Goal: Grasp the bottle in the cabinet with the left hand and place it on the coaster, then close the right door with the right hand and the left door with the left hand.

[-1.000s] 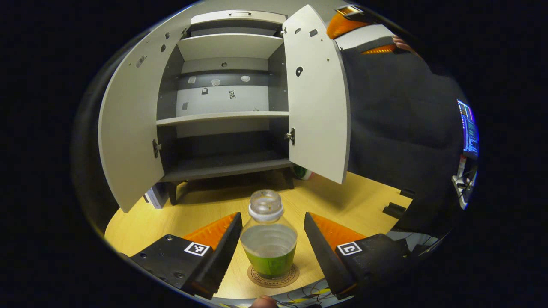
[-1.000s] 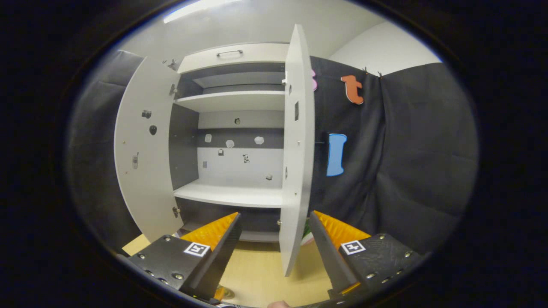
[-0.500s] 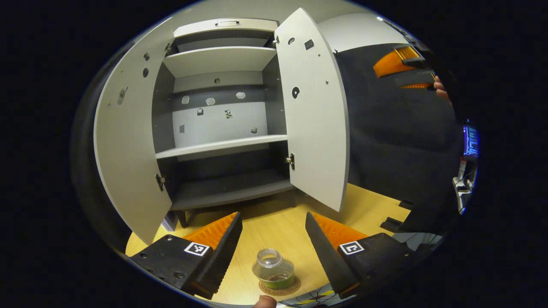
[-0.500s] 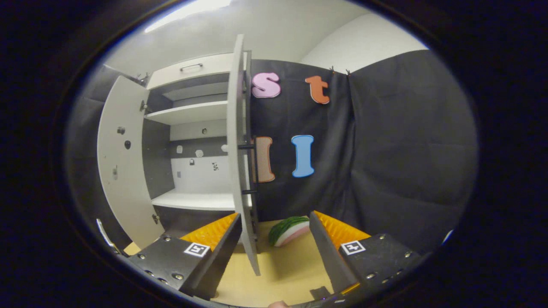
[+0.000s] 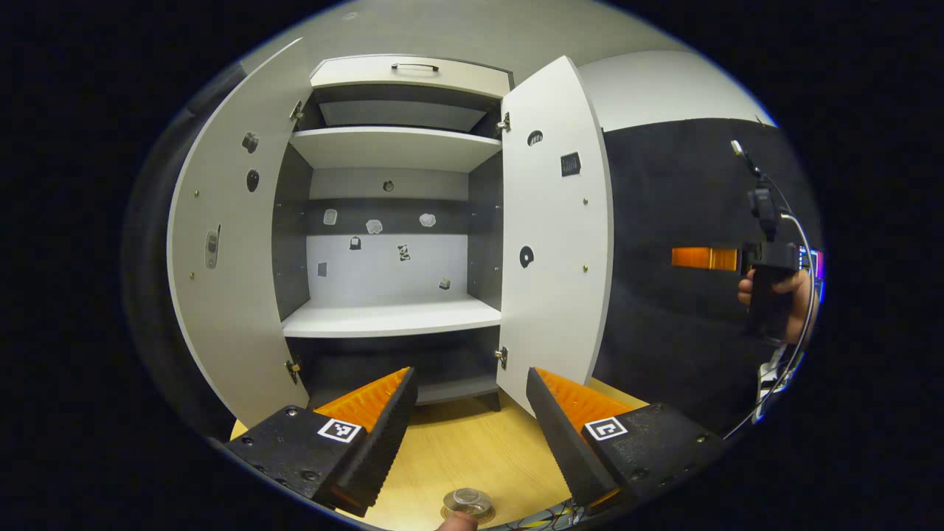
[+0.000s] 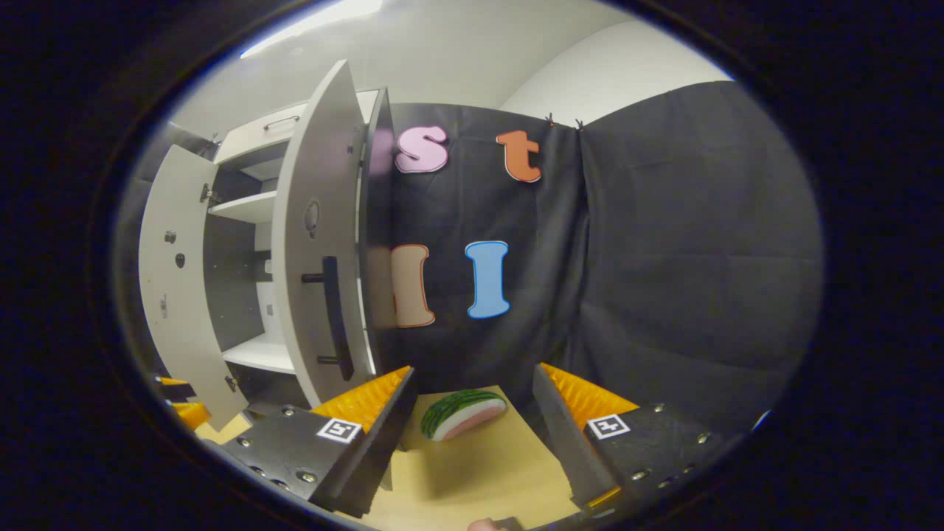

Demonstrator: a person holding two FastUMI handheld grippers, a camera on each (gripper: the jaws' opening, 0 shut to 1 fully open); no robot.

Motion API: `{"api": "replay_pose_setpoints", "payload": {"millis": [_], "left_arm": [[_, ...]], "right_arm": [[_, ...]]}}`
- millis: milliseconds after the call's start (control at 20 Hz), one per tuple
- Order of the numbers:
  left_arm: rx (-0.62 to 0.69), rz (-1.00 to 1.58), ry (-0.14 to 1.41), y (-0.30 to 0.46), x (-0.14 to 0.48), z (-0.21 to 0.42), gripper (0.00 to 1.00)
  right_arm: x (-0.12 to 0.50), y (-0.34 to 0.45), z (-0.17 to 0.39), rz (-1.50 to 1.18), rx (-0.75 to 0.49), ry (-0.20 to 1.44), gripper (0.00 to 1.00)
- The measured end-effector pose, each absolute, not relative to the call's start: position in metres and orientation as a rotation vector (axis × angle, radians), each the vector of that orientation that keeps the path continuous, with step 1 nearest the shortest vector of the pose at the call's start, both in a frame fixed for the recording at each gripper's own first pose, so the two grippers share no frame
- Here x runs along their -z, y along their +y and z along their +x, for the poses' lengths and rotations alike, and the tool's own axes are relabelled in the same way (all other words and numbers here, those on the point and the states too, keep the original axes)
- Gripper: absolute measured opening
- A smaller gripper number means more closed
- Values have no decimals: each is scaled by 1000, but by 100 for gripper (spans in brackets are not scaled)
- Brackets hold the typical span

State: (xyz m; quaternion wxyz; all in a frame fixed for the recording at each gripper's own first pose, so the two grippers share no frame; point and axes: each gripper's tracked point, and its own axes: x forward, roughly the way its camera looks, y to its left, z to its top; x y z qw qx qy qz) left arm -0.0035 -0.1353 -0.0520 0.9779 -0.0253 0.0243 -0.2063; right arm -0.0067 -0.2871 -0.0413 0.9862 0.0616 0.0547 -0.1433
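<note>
Right claw (image 6: 472, 435), fingers apart and empty, sits outside the pale grey right cabinet door (image 6: 313, 243); its upright black bar handle (image 6: 335, 317) lies up-left, nearer this claw.

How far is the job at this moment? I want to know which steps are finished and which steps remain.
Done: the bottle stands on the coaster, released; the left gripper is open above it. In hand: the right gripper, open, faces the outer side of the right door near its handle, not touching it. Left: both the right door and the left door are wide open and need closing.
</note>
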Motion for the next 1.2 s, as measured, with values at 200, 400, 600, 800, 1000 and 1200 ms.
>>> {"api": "replay_pose_setpoints", "payload": {"millis": [200, 400, 600, 800, 1000, 1200], "left_arm": [[371, -69, 74, -101, 33, -1, 95], [334, -69, 68, -69, 25, -7, 93], [272, -47, 63, -33, 29, -10, 93], [207, -56, 84, -1, 40, -10, 93], [163, -68, 107, 22, 51, -10, 93], [126, -43, 111, 40, 57, -10, 93]], "right_arm": [[51, -290, 13, 92, 269, 140, 95], [55, -282, 37, 127, 229, 162, 96], [53, -277, 60, 127, 218, 168, 96], [52, -267, 78, 96, 186, 182, 96], [58, -254, 95, 104, 142, 206, 96], [61, -219, 104, 66, 52, 232, 96]]}}
